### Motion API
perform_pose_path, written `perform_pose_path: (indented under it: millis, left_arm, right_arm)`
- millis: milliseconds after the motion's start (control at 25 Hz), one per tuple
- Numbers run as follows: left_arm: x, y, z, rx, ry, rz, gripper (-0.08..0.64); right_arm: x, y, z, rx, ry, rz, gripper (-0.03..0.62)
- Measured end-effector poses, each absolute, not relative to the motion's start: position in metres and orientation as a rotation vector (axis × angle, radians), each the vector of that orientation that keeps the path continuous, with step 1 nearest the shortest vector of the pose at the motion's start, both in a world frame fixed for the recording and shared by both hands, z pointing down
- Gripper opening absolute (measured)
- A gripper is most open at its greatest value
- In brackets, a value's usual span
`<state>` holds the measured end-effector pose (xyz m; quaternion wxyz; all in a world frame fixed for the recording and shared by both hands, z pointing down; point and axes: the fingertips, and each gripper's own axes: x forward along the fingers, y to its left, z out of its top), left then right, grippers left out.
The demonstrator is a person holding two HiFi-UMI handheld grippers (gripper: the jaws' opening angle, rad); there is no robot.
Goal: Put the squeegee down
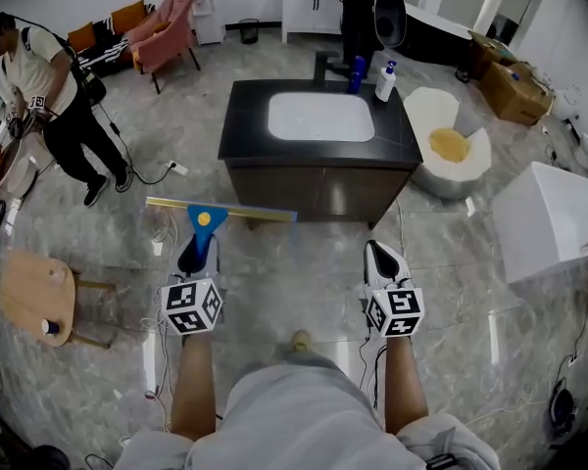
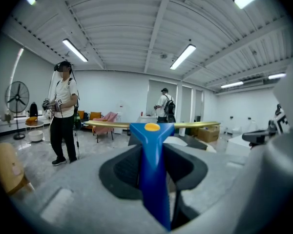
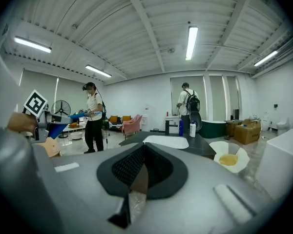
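Observation:
The squeegee has a blue handle with a yellow dot and a long yellow blade held crosswise in the air. My left gripper is shut on the blue handle, and the blade runs level just past the jaws. It hangs over the floor in front of the dark vanity counter with its white basin. My right gripper is shut with nothing in it, level with the left one. In the right gripper view its jaws meet, and the squeegee shows far left.
A blue bottle and a white bottle stand at the counter's back. A toilet and a white box lie to the right, a wooden stool to the left. A person stands far left, another behind the vanity.

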<state>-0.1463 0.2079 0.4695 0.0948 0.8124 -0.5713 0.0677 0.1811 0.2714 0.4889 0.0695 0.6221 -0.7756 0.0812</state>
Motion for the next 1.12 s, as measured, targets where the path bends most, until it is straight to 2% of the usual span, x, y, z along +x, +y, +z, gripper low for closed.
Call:
perform_pose_path:
  millis: [360, 680, 1120]
  left_arm:
    - [-0.107, 0.149, 0.454, 2.416, -1.719, 0.212, 0.131]
    - [-0.100, 0.088, 0.455, 2.419, -1.721, 0.200, 0.131]
    - [-0.103, -0.054, 0.462, 2.443, -1.672, 0.174, 0.130]
  right_arm:
    - [0.208, 0.199, 0.479, 1.835, -2.405, 0.230, 0.004]
    - [0.212, 0.136, 0.477, 1.834, -2.423, 0.192, 0.003]
    - [0.201, 0.014, 0.483, 1.854, -2.383, 0.193, 0.004]
